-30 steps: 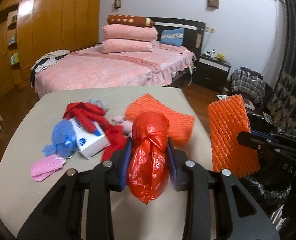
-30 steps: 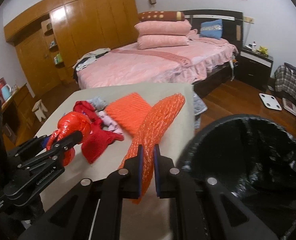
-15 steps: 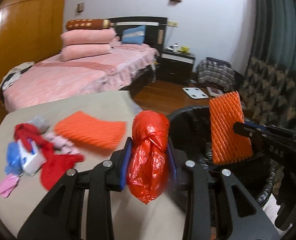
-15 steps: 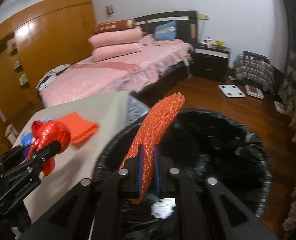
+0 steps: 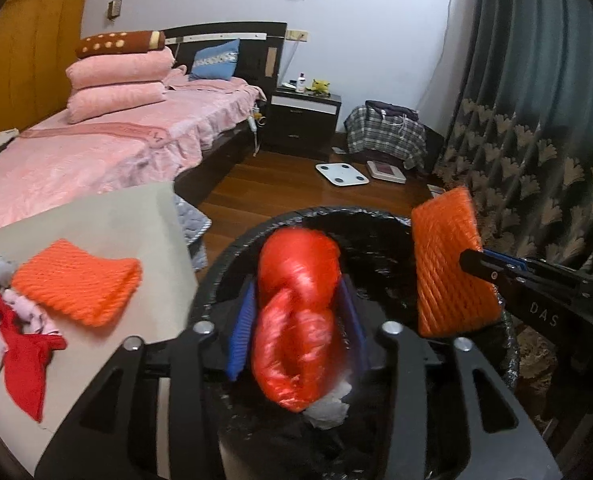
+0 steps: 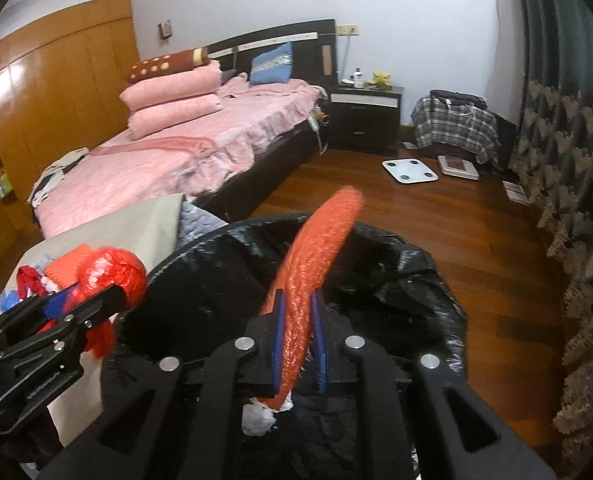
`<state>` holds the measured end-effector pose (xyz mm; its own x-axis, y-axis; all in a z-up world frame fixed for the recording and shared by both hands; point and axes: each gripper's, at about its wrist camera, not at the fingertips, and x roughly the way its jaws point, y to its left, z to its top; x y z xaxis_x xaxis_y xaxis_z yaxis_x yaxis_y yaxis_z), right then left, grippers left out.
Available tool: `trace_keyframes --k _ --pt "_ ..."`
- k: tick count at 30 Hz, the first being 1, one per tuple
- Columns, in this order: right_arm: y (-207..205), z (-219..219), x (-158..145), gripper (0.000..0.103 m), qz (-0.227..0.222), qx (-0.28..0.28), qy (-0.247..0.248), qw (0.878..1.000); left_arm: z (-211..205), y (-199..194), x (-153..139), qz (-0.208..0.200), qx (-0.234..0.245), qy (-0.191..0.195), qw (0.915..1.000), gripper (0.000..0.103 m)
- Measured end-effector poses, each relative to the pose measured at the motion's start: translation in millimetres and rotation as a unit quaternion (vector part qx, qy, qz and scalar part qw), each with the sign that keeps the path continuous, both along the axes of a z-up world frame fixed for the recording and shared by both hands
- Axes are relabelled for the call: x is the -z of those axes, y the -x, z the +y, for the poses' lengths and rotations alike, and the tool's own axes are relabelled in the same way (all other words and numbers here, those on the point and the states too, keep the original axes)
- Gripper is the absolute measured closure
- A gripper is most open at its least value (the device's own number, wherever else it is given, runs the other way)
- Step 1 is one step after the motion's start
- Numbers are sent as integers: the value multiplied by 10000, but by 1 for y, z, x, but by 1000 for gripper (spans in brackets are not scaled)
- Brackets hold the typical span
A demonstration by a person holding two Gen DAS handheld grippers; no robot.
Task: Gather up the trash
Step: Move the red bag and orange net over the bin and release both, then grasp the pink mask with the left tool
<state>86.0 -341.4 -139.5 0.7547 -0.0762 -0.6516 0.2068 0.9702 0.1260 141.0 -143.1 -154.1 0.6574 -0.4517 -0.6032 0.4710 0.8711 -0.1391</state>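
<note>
red plastic bag [image 5: 296, 320] hangs between the left gripper [image 5: 296, 320], whose jaws have just been opening to let it drop into the black-lined bin [image 5: 376, 220] below. right gripper [image 6: 298, 340] pinches an orange foam net [image 6: 316, 256] over the same bin, ready for release. more trash waits on the table [image 5: 116, 216].

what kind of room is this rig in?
A bedroom, most likely in a home: a bed with stacked pink pillows, a dark nightstand beside it, and a bathroom scale on the wood floor.
</note>
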Motion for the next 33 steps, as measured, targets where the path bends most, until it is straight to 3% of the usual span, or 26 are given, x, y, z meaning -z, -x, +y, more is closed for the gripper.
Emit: trace_keyframes --k 4,6,11,16,23,33 --pt "-1 -7 3 70 18 141 -5 9999 3 -2 0 13 -31 63 10000 45" --pt "-2 -8 3 66 4 166 8 9999 6 -3 -1 4 -82 57 9999 43" --pt "0 0 0 23 -148 193 61 9997 28 -2 -9 -105 -424 45 9990 28" --pt "-2 17 -8 7 -338 19 17 9994 64 3 -17 -310 -907 -107 9953 17" --pt "-12 64 -16 6 -508 -510 -57 9974 127 9 -17 -326 -1617 -317 9858 13" --pt "-29 165 -21 6 -665 -1623 -35 9845 225 24 -8 -250 -2685 -610 9610 14"
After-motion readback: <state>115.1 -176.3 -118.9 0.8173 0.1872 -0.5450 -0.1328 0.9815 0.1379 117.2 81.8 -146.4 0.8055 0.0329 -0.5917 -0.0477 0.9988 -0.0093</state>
